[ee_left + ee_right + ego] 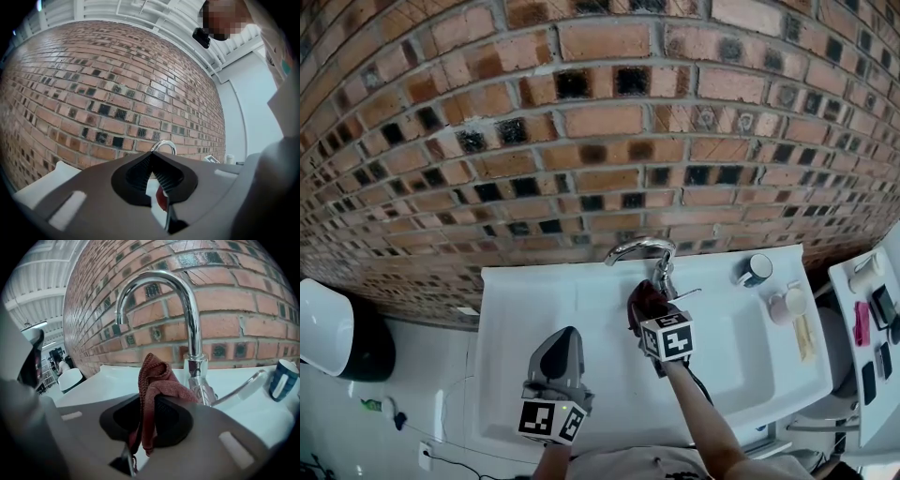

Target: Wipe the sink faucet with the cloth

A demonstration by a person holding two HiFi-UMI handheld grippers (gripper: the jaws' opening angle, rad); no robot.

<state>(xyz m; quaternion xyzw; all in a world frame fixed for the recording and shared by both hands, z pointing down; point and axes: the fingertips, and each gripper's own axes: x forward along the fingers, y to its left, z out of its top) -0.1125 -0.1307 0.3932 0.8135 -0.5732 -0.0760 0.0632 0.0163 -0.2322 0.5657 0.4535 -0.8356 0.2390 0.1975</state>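
Wiping looks about to start: my right gripper (149, 414) clamps the cloth (157, 378) just before the faucet (190, 310). Next I'd press it onto the chrome. My left gripper (151, 174) hangs farther back, closed and empty.

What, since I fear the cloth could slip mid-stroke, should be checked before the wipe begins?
1. Cloth held in right tool: ok, jaws shut on it.
2. Cloth touching faucet: cannot tell; it sits close beside the base.
3. Left tool out of the way: ok, shut, empty, over the front of the sink.
4. Mug clear of the stroke: ok, it stands apart on the right.
5. Water off: ok, no stream shows.
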